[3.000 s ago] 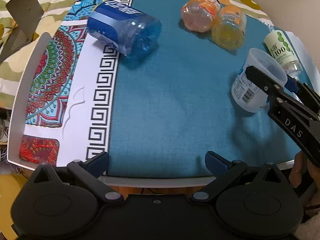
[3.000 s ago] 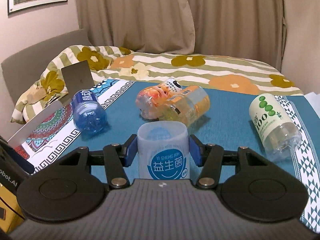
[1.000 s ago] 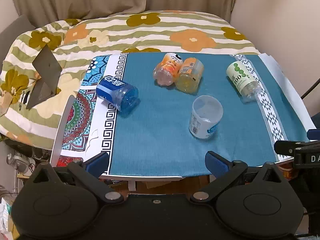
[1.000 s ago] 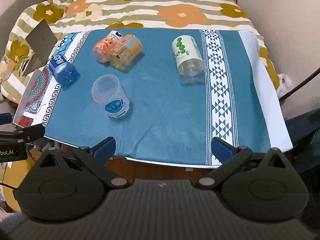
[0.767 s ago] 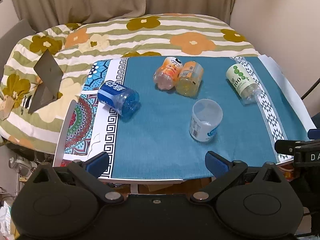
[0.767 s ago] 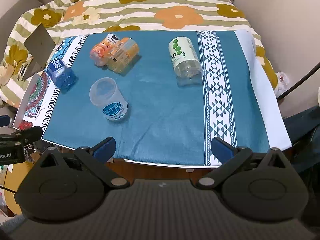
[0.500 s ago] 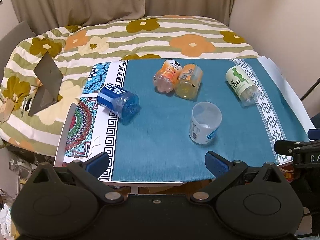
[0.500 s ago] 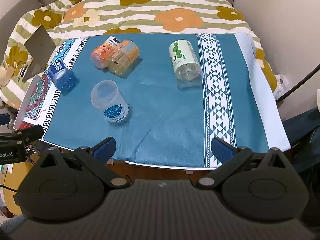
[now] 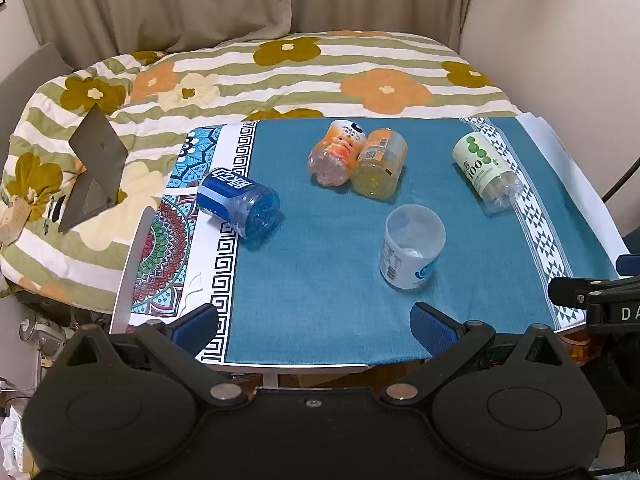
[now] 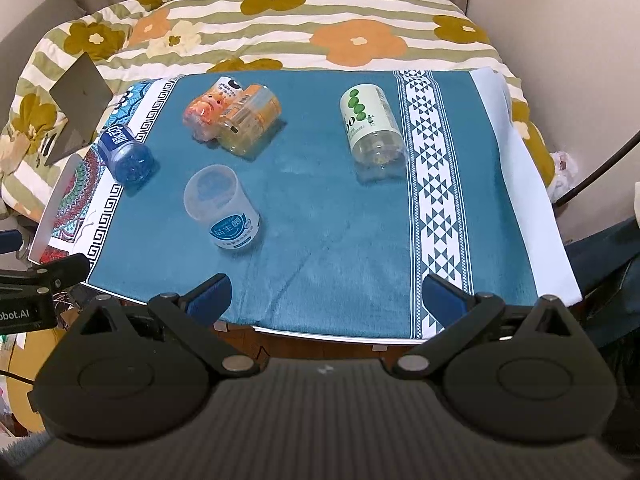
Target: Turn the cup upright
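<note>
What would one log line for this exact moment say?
cup: upright on teal cloth, free | left claw: open | right claw: open | four bottles: lying

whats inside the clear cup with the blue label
The cup stands upright, mouth open. Its inside looks empty; the left wrist view shows a pale patch at the bottom, unclear whether residue or glare. The label hides the lower wall.

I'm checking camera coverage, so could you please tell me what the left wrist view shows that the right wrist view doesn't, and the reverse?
Only the left wrist view shows the curtain behind the bed and the right claw from the side. Only the right wrist view shows the blue logo on the cup and the left claw from the side. Both show the upright cup, the four lying bottles and the teal cloth.
</note>
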Demonstrator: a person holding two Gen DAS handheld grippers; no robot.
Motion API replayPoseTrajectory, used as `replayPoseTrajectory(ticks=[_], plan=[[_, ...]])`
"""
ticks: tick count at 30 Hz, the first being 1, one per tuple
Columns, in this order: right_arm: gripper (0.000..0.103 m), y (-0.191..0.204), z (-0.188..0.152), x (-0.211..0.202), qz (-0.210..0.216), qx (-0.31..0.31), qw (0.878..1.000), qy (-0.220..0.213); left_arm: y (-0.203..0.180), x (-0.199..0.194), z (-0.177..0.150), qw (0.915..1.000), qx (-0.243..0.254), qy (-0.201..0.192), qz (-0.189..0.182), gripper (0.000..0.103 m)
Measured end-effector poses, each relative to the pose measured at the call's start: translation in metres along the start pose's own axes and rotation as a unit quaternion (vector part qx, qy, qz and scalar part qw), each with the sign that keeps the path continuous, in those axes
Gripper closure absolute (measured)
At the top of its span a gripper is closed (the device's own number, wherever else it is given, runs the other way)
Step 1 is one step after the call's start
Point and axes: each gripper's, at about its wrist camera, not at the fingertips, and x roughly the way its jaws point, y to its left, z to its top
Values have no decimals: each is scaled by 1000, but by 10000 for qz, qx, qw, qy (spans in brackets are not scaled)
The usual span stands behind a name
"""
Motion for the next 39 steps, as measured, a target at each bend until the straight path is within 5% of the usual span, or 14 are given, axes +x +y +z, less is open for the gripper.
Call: replayPoseTrajectory(ticks=[39], plan=[[0, 3, 2, -1, -12, -15, 10000, -12, 4, 3, 5, 10000, -15, -36, 53, 0]])
